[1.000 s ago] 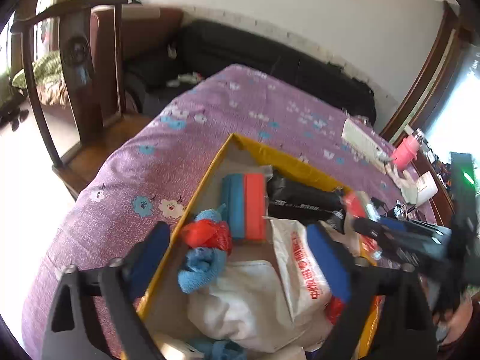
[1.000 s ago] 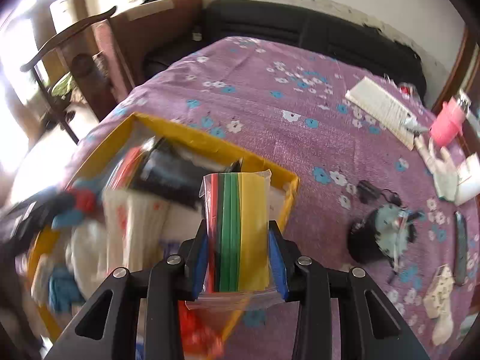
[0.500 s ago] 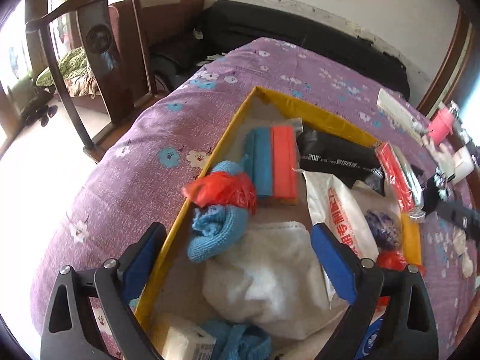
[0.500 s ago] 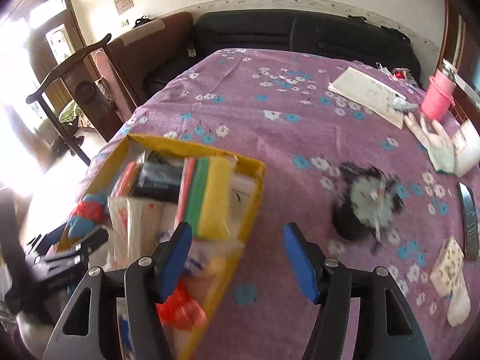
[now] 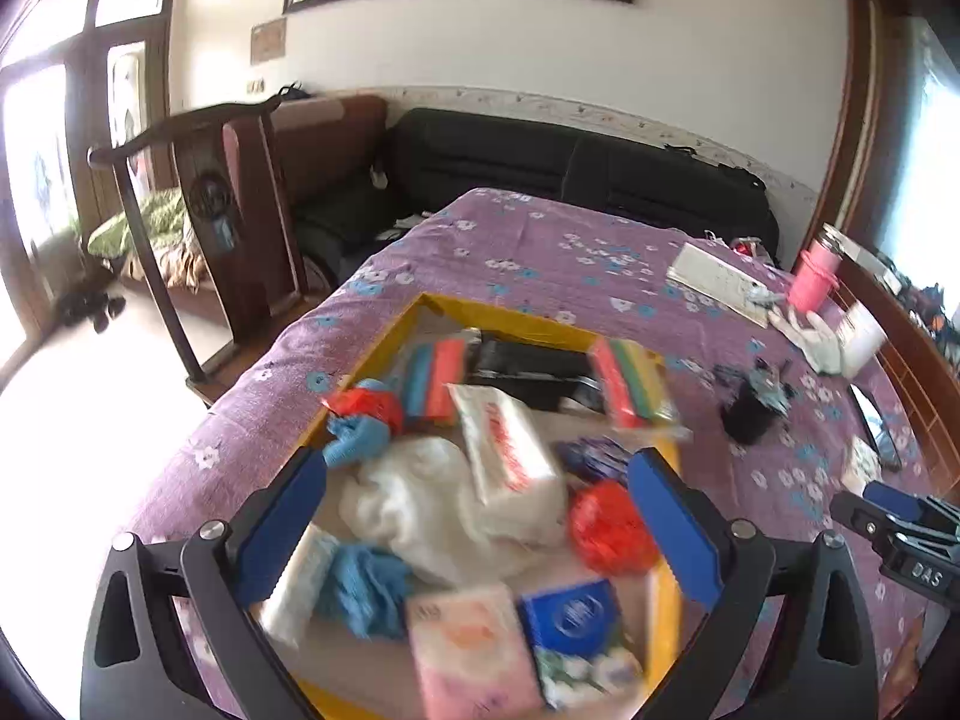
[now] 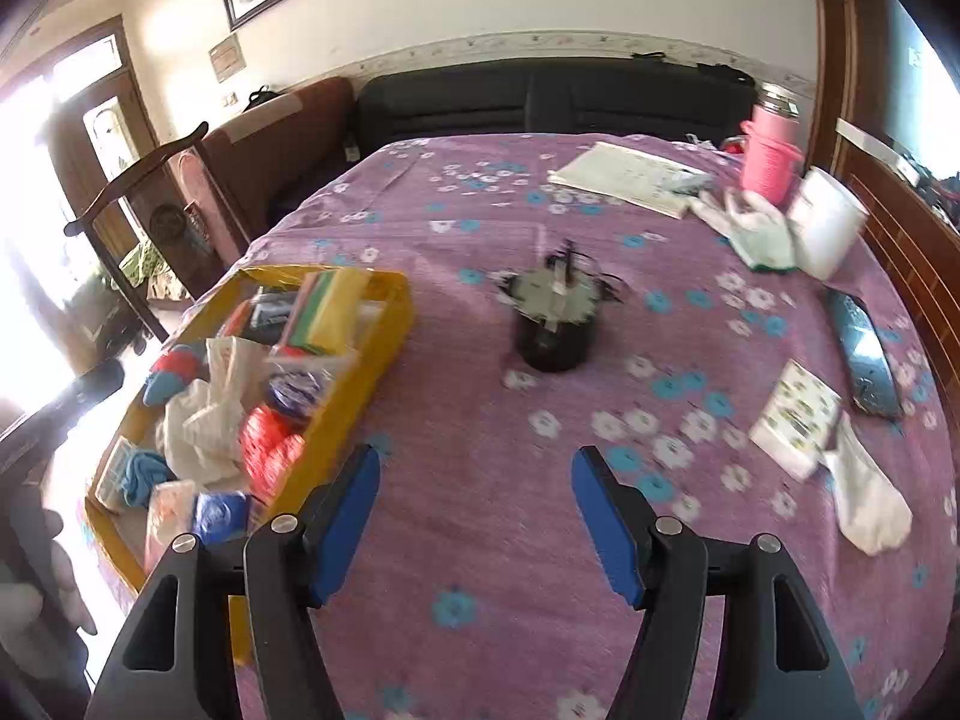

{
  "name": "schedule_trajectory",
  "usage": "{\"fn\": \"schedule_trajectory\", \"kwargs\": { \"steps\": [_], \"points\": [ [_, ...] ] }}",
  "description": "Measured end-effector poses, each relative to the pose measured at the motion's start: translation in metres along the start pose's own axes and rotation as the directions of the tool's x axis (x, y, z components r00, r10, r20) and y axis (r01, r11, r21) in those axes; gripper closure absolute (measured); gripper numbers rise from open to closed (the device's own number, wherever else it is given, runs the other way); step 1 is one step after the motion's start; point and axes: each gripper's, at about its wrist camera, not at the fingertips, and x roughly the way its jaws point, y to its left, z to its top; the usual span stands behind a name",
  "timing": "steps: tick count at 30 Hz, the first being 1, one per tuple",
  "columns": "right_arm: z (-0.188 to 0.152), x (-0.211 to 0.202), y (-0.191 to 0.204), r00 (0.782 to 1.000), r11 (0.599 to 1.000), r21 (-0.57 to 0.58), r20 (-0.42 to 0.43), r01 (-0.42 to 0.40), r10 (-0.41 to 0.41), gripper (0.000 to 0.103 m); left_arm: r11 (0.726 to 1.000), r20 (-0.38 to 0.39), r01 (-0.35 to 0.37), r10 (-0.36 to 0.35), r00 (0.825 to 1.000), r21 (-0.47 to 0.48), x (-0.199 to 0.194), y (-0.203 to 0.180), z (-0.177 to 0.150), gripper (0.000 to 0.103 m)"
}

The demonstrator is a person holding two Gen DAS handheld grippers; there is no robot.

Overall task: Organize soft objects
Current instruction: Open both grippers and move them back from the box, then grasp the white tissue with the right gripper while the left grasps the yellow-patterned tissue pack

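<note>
- Only the right wrist view shows the white sock [image 6: 870, 510] and patterned packet [image 6: 795, 417] near the table's [image 6: 480, 480] right edge
- Left tongs [image 5: 480, 534] spread wide, empty, over the yellow box [image 5: 516, 318] of soft things
- Right tongs [image 6: 474, 516], jaws just opened, hold nothing; the sponge pack [image 6: 327, 309] lies in the box's far corner
</note>
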Motion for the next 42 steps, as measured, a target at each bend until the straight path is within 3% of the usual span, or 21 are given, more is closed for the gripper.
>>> {"fn": "schedule_trajectory", "kwargs": {
  "steps": [11, 24, 27, 35, 42],
  "points": [
    [-0.032, -0.035, -0.078, 0.998, 0.989, 0.144, 0.035, 0.037, -0.042, 0.032, 0.99, 0.001, -0.024, 0.024, 1.0, 0.139, -0.033, -0.07, -0.028, 0.002],
    [-0.049, -0.051, -0.144, 0.995, 0.958, 0.275, 0.04, 0.078, -0.093, 0.031, 0.982, -0.037, 0.015, -0.008, 0.999, 0.19, -0.034, -0.104, -0.037, 0.002],
    [-0.049, -0.051, -0.155, 0.993, 0.953, 0.287, 0.04, 0.099, -0.115, 0.031, 0.978, -0.073, 0.063, -0.049, 0.996, 0.197, -0.029, -0.11, -0.041, 0.002],
    [-0.026, -0.039, -0.213, 0.971, 0.917, 0.329, 0.003, 0.224, -0.238, 0.031, 0.958, -0.146, 0.182, -0.152, 0.978, 0.222, -0.017, -0.135, -0.06, 0.002],
    [0.022, 0.02, -0.239, 0.978, 0.925, 0.317, -0.088, 0.21, -0.192, 0.032, 0.951, -0.18, 0.219, -0.182, 0.967, 0.219, -0.011, -0.142, -0.069, 0.003]
  ]
}}
